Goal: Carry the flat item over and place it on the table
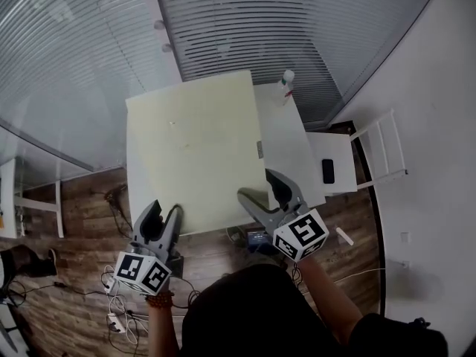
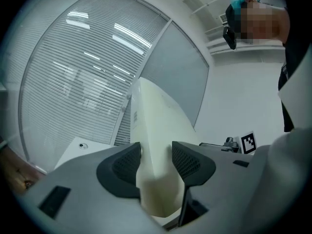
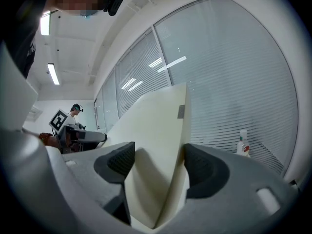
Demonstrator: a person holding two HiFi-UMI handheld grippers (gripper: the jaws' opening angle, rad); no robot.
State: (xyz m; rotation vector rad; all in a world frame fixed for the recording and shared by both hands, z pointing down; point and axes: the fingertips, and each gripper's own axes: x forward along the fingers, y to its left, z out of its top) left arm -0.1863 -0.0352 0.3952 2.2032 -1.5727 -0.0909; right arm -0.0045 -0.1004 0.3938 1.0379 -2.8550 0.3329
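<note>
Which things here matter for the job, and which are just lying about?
Job: cream flat panel; left tongs and right tongs, both shut on it; white table.
Lying about: bottle, phone, white chair, floor cables.

1. An office-like room: tall glass walls covered by horizontal blinds (image 1: 312, 21).
2. Long strip lights (image 3: 52, 73) on a white ceiling.
3. Wood-look floor (image 1: 82, 207) with loose cables (image 1: 119, 314), a plain white tabletop (image 1: 286, 136) and a white chair (image 1: 375, 151).
</note>
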